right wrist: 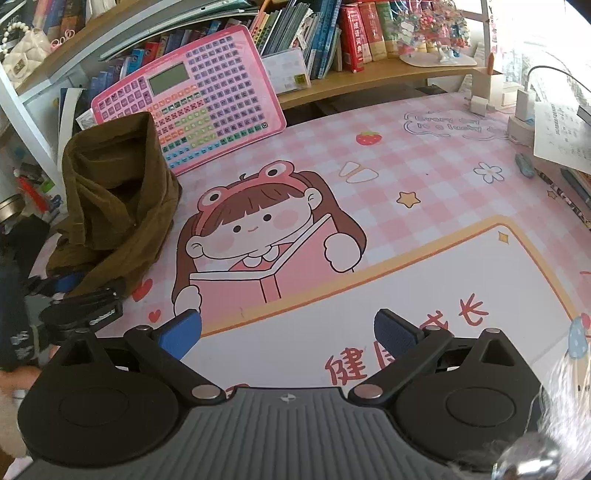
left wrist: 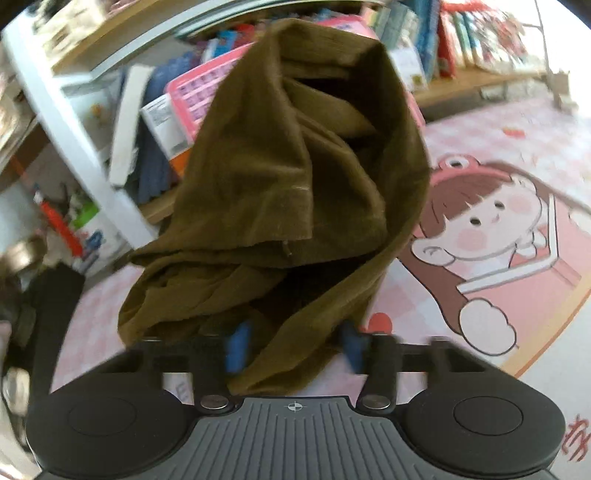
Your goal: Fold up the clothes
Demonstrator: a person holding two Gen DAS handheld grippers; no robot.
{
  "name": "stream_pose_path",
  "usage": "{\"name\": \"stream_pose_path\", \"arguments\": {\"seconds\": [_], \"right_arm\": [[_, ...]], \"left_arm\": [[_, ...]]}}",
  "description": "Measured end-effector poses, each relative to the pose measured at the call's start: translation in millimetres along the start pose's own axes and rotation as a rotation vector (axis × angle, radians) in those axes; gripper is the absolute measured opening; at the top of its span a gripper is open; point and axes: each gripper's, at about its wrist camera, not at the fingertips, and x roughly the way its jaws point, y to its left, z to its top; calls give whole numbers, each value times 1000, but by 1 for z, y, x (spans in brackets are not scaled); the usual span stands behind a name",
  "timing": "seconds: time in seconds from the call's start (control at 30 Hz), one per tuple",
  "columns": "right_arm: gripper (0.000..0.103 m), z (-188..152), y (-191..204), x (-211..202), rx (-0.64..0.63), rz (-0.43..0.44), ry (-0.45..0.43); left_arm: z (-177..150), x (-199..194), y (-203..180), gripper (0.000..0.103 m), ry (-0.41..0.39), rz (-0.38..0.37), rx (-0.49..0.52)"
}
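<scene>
Shelf holds books; L gripper grips garment.

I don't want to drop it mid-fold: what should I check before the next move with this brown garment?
1. Brown garment passes between the left gripper jaws: ok.
2. Left jaws pressing firmly on it: cannot tell, the view is blurred.
3. Right gripper open and empty: ok.
4. Garment spread flat: not ok, it is a crumpled heap.
5. Bare desk mat beside it for folding: ok.
</scene>
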Motion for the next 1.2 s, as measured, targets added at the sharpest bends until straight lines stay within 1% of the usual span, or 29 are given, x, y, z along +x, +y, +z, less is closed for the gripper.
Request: {"name": "stream_pose_path", "arguments": {"seconds": [0.07,0.17,0.33,0.37,0.47,0.5,0.57,0.63,0.7,0.73,0.77,0.8,0.83,0.87,0.9,0.93,1.1,1.17,1.2], "right_arm": [[101,0,0,-2,2,4,-8],[101,0,-5,-5,15,7,-16],[101,4,-15,-3,49,10,-16],[101,5,-16,-4,51,15,-19],[101,8,-19,-6,51,41,-32],[101,9,-21,-6,49,47,-32],[101,9,-24,-6,41,57,-25],[101,7,-28,-5,36,76,-7],[101,4,-30,-3,23,90,14],[101,3,-30,-3,8,99,24],[101,2,-29,-2,-8,110,33],[101,1,-28,-2,-28,122,40],[101,0,-26,-3,-53,137,45],[101,-1,-24,-3,-79,153,50],[100,-2,-21,-4,-106,169,54],[100,-3,-19,-4,-132,182,56],[99,-7,-6,-8,-275,231,55],[99,-8,-6,-12,-322,237,48],[99,-8,-7,-15,-339,236,44]], "left_arm": [[8,-16,7,5,-30,-70,-80],[21,-43,17,4,-84,-181,-203],[55,-126,42,4,-321,-477,-464],[59,-137,45,4,-360,-501,-499],[60,-151,55,4,-407,-461,-572],[59,-152,59,5,-405,-438,-595],[44,-132,64,5,-293,-341,-631],[19,-105,66,7,-146,-262,-673],[-8,-87,67,10,-45,-191,-700],[-20,-85,65,12,-35,-183,-708],[-29,-88,62,17,-36,-185,-712],[-35,-92,59,28,-39,-187,-714],[-39,-97,58,35,-44,-192,-715],[-43,-101,56,47,-50,-197,-716],[-47,-106,54,56,-54,-200,-716],[-51,-110,53,57,-52,-196,-714],[-67,-117,43,58,14,-154,-722],[-72,-124,37,58,19,-128,-691],[-73,-128,33,59,17,-112,-653]]}}
